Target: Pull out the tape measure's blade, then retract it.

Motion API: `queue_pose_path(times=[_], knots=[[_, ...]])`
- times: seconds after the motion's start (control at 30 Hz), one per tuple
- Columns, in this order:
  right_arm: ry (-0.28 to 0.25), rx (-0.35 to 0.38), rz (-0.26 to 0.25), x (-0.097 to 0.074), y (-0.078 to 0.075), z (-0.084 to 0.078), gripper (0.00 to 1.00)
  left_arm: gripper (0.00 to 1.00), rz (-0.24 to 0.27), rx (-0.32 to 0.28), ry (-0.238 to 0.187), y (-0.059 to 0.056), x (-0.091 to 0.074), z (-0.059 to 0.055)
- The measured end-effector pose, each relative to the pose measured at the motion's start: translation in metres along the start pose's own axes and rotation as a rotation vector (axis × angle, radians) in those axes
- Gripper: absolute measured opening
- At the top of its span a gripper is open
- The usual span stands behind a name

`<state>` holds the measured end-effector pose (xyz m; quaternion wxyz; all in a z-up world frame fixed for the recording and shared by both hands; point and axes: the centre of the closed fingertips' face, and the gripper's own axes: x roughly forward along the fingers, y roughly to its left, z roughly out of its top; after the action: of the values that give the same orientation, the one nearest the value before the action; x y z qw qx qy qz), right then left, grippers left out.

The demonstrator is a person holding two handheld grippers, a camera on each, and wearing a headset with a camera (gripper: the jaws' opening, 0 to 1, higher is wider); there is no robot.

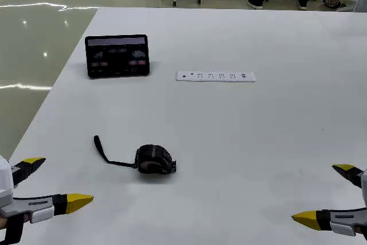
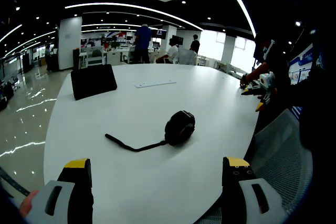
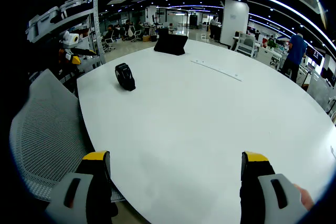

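Now — tape measure [image 1: 155,159]: black rounded case, 1 strap [image 1: 101,149] trailing on table [image 1: 241,136].

On one table [image 1: 258,142] there are one tape measure [image 1: 153,159], one tablet [image 1: 117,55] and one power strip [image 1: 215,76], plus two grippers: left gripper [image 1: 66,180] and right gripper [image 1: 313,192].

The left claw [image 1: 63,181] and right claw [image 1: 318,192] are running off the bottom edge; the tablet [image 1: 117,55] is showing unreadably small icons.

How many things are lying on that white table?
3: a black tape measure near the front, a dark tablet standing back left, a white power strip right of it.
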<state>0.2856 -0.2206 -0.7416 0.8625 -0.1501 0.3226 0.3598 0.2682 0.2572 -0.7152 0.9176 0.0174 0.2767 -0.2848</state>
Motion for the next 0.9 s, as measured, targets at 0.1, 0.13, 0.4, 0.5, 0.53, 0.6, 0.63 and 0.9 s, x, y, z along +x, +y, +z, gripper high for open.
queue_pose_path(times=[0.1,0.13,0.4,0.5,0.53,0.6,0.63,0.9], knots=[[-0.001,0.0,0.0,0.0,0.0,0.0,1.0,1.0,-0.002,0.0,0.0,-0.001,0.001,0.0],[-0.001,0.0,-0.001,0.0,-0.001,0.0,1.0,1.0,-0.003,0.0,0.001,-0.001,0.001,0.0],[-0.007,-0.003,-0.004,-0.001,-0.002,0.001,1.0,1.0,-0.003,0.004,0.005,0.0,0.001,-0.001],[-0.008,-0.024,-0.008,0.0,-0.002,0.001,1.0,1.0,-0.009,0.017,-0.004,-0.002,0.002,0.001],[-0.007,-0.026,-0.007,0.0,-0.002,0.002,1.0,1.0,-0.012,0.016,-0.008,-0.003,0.002,0.002],[-0.012,-0.023,0.004,0.001,0.0,0.003,0.99,1.0,-0.015,0.036,-0.031,-0.005,0.004,0.007],[-0.013,-0.035,0.0,0.001,-0.001,0.004,0.99,1.0,-0.02,0.042,-0.033,-0.006,0.005,0.007],[-0.041,-0.075,0.019,0.014,-0.004,0.02,0.97,1.0,-0.057,0.082,-0.017,-0.01,0.023,0.014]])
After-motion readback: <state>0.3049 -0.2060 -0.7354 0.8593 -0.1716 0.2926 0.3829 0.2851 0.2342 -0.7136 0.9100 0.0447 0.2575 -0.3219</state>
